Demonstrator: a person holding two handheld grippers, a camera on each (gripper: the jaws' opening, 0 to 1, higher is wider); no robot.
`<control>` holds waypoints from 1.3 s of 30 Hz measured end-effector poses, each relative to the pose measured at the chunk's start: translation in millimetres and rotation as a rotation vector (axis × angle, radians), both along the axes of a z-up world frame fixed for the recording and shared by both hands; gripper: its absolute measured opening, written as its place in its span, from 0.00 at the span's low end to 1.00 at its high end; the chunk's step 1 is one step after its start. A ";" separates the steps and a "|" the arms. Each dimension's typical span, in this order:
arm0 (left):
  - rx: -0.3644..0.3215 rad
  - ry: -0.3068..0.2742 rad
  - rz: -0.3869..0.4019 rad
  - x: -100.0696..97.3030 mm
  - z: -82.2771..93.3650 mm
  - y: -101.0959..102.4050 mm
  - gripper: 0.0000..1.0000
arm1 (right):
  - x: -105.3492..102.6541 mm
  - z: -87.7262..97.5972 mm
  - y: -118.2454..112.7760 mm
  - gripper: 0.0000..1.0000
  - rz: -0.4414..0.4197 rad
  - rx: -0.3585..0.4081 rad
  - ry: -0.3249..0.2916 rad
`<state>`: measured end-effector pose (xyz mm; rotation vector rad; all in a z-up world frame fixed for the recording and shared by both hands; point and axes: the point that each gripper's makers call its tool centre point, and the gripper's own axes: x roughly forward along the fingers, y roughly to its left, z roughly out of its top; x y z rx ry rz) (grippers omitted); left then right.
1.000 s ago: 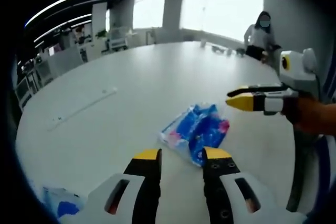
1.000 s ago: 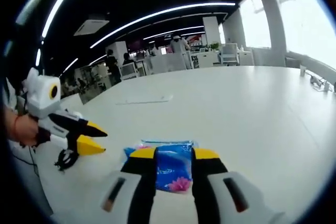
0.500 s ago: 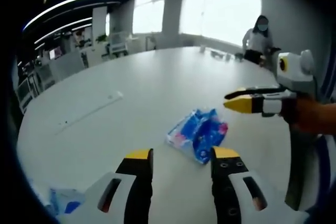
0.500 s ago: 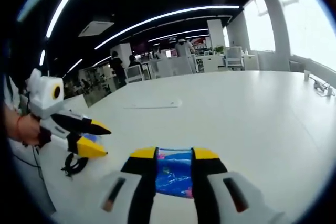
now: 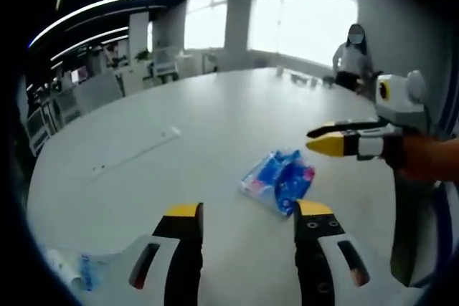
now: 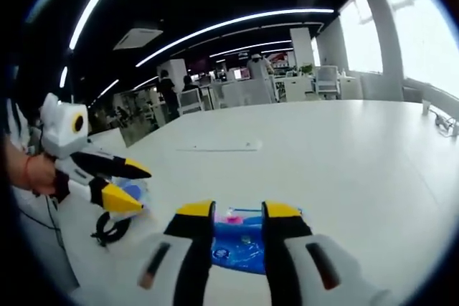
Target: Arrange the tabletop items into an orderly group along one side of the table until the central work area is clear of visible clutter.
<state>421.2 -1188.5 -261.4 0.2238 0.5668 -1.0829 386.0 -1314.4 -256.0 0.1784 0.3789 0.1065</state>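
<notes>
Open-plan office, big white table (image 5: 215, 112), windows at 12. Blue packet (image 5: 278, 180) lies mid-table, 1 o'clock of left gripper (image 5: 244, 211), jaws spread, empty. Right gripper (image 6: 240, 210) hangs over packet (image 6: 240, 245), jaws apart, not gripping; prob. lining up a grab. White strip (image 5: 136, 154) at 10.

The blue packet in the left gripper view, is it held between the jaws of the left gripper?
No: the blue packet lies on the white table ahead of the open left gripper, touching neither jaw.

L gripper (image 5: 246, 211) + R gripper (image 6: 239, 209), fingers apart
</notes>
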 end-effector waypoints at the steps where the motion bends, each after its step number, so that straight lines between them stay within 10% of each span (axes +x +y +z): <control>1: -0.005 -0.002 0.001 0.0 1.4 0.9 0.47 | 0.1 0.5 0.9 0.24 0.002 0.000 0.001; 39: 0.003 -0.055 0.087 5.6 24.8 93.3 0.47 | 3.3 22.0 94.3 0.43 0.131 0.053 -0.009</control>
